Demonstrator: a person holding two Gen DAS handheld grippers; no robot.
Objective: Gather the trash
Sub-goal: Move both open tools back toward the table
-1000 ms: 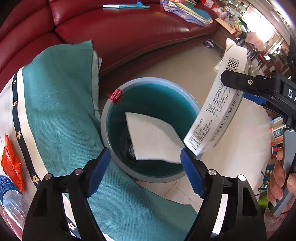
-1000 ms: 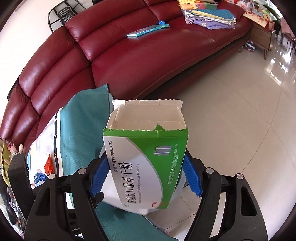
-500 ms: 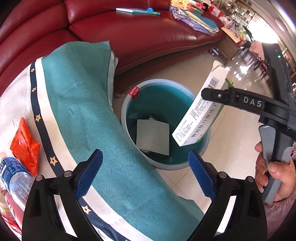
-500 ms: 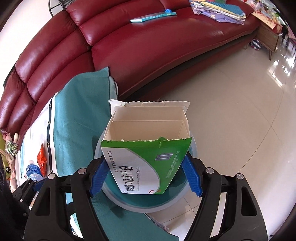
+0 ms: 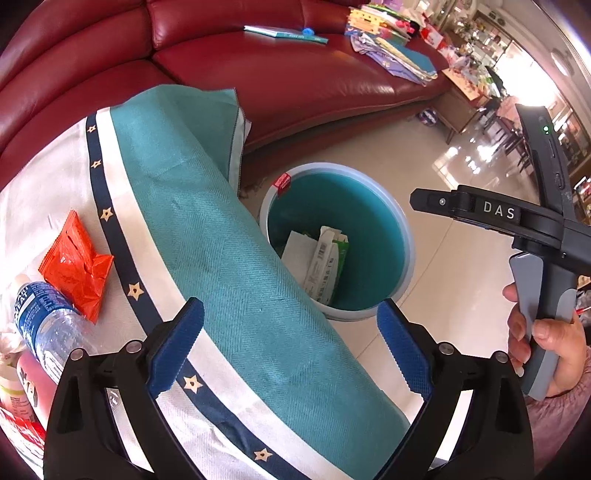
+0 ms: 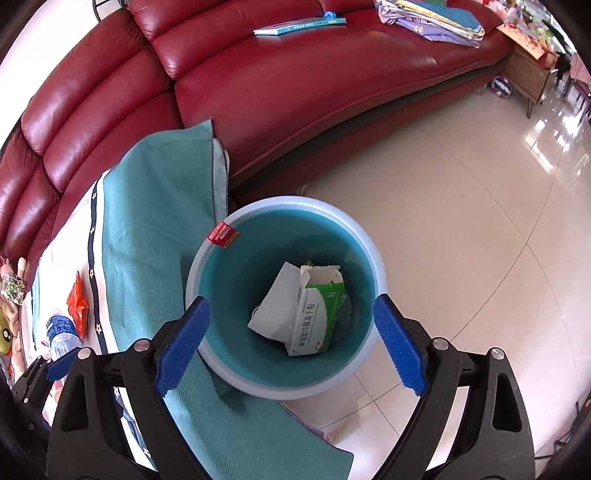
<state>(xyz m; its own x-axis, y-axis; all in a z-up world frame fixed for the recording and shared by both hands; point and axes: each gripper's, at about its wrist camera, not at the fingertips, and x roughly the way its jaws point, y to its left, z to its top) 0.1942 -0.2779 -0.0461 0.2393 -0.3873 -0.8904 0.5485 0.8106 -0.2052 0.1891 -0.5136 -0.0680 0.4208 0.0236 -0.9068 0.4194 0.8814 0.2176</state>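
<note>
A round teal bin (image 6: 286, 384) (image 5: 402, 254) stands on the floor beside the cloth-covered table. Inside it lie a green and white carton (image 6: 314, 317) (image 5: 327, 258) and a white paper sheet (image 6: 275, 306) (image 5: 297, 251). My right gripper (image 6: 291, 347) hangs above the bin with its jaws opening and nothing between them. My left gripper (image 5: 290, 349) is open and empty over the teal cloth (image 5: 229, 236) at the table's edge. On the table to the left lie an orange wrapper (image 5: 75, 264) (image 6: 77, 301) and a plastic water bottle (image 5: 46, 325) (image 6: 61, 332).
A red leather sofa (image 6: 295, 85) runs behind the table and bin, with a book (image 6: 299, 26) and folded clothes (image 6: 432, 16) on it. Shiny tiled floor (image 6: 461, 229) spreads to the right. A hand (image 5: 543, 343) grips the right gripper's handle. More packets sit at the table's left edge.
The right gripper let go of the green and white carton, which dropped into the bin beside the paper. The left gripper pulled back from the bin over the table.
</note>
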